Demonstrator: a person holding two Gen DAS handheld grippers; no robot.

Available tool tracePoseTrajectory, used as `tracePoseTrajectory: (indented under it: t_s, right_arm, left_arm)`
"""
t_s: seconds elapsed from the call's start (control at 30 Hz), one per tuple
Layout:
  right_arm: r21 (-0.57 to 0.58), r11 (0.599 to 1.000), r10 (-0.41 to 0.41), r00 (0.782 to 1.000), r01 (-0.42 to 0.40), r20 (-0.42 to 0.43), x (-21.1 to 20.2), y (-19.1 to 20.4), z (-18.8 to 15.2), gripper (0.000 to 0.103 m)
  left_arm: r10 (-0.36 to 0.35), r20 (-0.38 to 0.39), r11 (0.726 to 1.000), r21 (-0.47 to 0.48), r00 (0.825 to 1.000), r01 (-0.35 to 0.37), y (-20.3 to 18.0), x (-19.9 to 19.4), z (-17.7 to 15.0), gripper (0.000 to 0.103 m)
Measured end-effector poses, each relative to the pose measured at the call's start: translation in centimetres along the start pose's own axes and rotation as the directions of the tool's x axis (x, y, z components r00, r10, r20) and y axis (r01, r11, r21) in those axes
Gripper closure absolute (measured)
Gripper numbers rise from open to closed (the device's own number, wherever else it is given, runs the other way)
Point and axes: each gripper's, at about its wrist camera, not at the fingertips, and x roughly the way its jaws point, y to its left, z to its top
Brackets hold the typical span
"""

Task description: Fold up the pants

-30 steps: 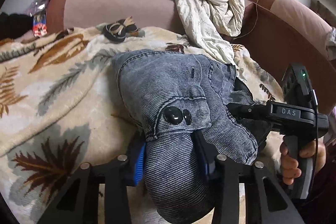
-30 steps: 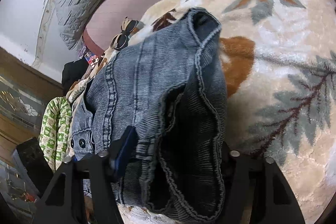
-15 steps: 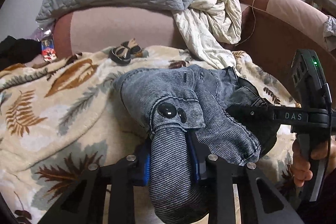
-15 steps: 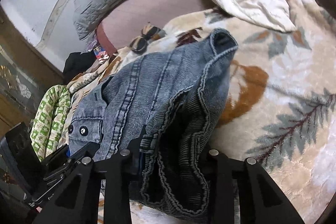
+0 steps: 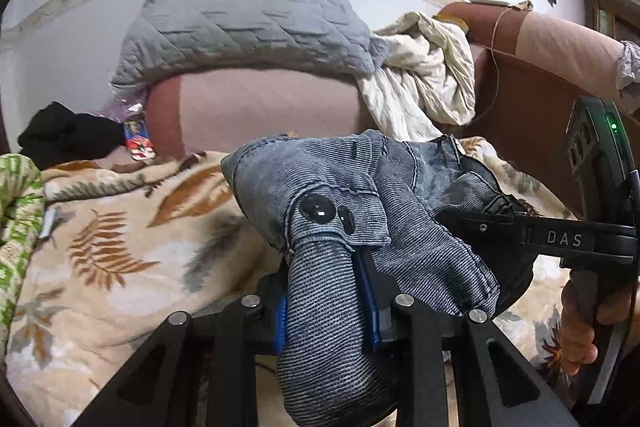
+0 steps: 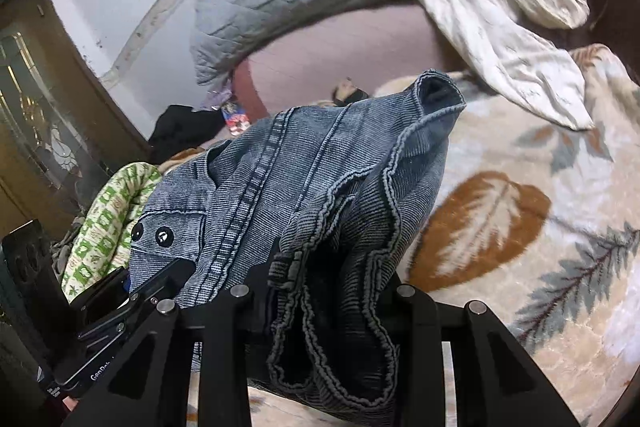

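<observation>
On a cream leaf-patterned fleece blanket [image 5: 120,247] covering a bed. Left gripper [image 5: 326,303] clamped on a bunched fold of blue-grey denim pants [image 5: 360,195], lower centre of the frame; right gripper [image 6: 324,303] clamped on their hem. Beyond, upper left, a grey quilted pillow [image 5: 248,23]; upper right, a crumpled cream sheet [image 5: 424,75].

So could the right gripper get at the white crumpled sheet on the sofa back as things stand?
Probably not: the right gripper is shut on the jeans, which hang in front of it, so the white sheet beyond is out of play.
</observation>
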Motion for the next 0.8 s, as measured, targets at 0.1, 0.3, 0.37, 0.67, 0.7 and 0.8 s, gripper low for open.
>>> tracePoseTrajectory:
  t_s: [0.1,0.3,0.37,0.67,0.7,0.8]
  right_arm:
    - [-0.016,1.0,0.022,1.0,-0.022,0.015,0.0,1.3,0.0,0.068]
    - [-0.033,0.998,0.059,0.998,-0.058,0.015,0.7,3.1,-0.2,0.068]
    - [-0.033,0.997,0.072,0.997,-0.071,0.011,0.9,3.5,-0.3,0.068]
    - [-0.045,0.995,0.09,0.995,-0.092,-0.031,2.6,5.1,-1.4,0.068]
    - [-0.047,0.995,0.087,0.996,-0.089,-0.037,2.8,5.1,-1.4,0.068]
    - [-0.041,0.996,0.079,0.996,-0.081,-0.052,3.1,4.9,-1.6,0.068]
  left_arm:
    - [0.029,0.01,1.0,-0.002,1.0,-0.029,0.6,-1.1,0.1,0.072]
    - [0.069,0.014,0.998,-0.001,0.998,-0.069,1.7,-2.8,-0.3,0.072]
    - [0.082,0.012,0.997,-0.004,0.997,-0.082,2.1,-3.2,-0.5,0.072]
    - [0.113,-0.027,0.994,-0.012,0.993,-0.113,3.5,-3.0,-2.1,0.072]
    - [0.113,-0.031,0.993,-0.013,0.993,-0.113,3.6,-2.8,-2.3,0.072]
    - [0.115,-0.043,0.993,-0.01,0.992,-0.116,3.7,-2.3,-2.7,0.072]
